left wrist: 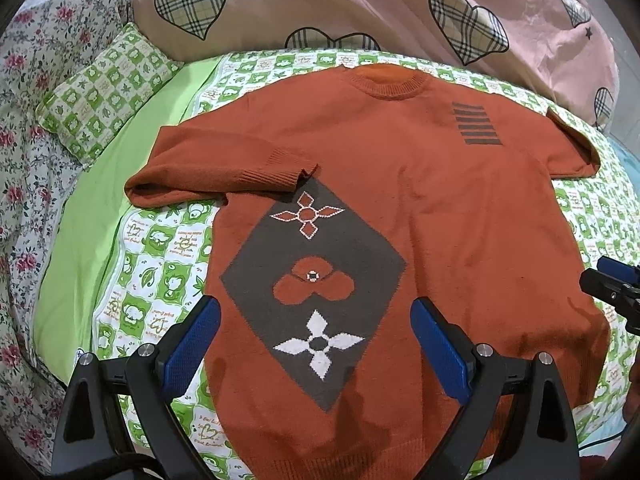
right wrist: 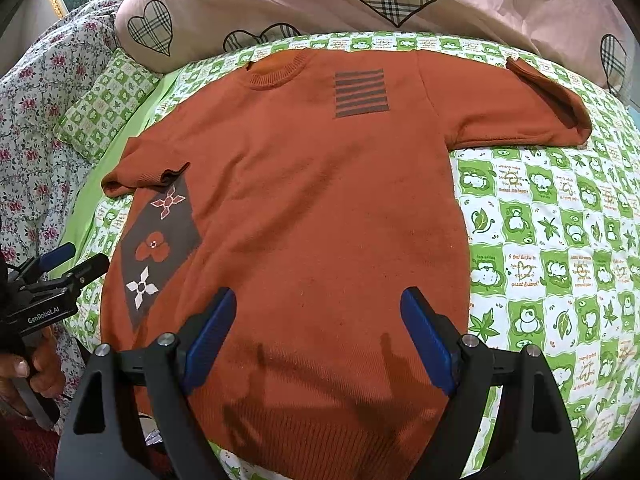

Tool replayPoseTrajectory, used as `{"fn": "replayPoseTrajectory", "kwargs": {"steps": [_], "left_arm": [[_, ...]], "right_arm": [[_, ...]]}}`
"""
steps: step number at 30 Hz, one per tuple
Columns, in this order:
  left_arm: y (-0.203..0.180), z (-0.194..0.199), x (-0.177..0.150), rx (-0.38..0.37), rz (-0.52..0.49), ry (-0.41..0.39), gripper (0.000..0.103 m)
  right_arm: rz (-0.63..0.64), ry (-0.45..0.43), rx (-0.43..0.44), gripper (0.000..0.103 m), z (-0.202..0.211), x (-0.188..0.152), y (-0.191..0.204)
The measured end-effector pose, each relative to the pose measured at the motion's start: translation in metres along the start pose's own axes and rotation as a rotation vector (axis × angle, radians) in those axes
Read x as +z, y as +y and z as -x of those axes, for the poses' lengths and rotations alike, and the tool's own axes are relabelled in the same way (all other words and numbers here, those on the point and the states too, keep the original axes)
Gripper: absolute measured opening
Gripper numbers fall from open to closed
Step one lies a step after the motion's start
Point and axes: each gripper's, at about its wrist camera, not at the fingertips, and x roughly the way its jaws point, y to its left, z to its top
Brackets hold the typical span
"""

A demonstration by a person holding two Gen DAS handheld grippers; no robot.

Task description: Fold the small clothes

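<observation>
Right now my left gripper (left wrist: 316, 344) hangs above the lower front of the sweater (left wrist: 400, 200), its blue fingers (left wrist: 196, 340) spread wide with nothing between them, not touching the knit. My right gripper (right wrist: 318, 336) hangs the same way over the hem, fingers (right wrist: 426, 340) wide apart and empty. Beyond them the rust-orange sweater lies flat and face up on the green-and-white quilt (right wrist: 560, 240), collar away from me. One sleeve (left wrist: 224, 176) is folded back onto the chest beside the grey diamond patch (left wrist: 312, 288); the other sleeve (right wrist: 520, 108) stretches out sideways. A pink heart-print duvet (left wrist: 360, 4) bunches behind the collar.
</observation>
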Motion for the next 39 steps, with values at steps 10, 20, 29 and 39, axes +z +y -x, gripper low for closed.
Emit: {"fn": "replayPoseTrajectory", "kwargs": {"steps": [10,20,29,39], "left_arm": [[0.0,-0.002,0.002,0.015,-0.008,0.015,0.096],[0.0,-0.004,0.003,0.004,0.0,-0.01,0.096],[-0.002,-0.006,0.003,-0.01,0.012,-0.028,0.096],[0.002,-0.015,0.006,-0.045,0.044,-0.043,0.096]], "right_arm": [[-0.002,0.003,0.012,0.084,-0.001,0.002,0.002],[-0.006,0.007,0.018,0.084,-0.002,0.005,0.002],[-0.004,0.011,0.01,0.084,-0.003,0.006,0.001],[0.026,-0.02,-0.039,0.084,-0.008,0.008,-0.001]]}}
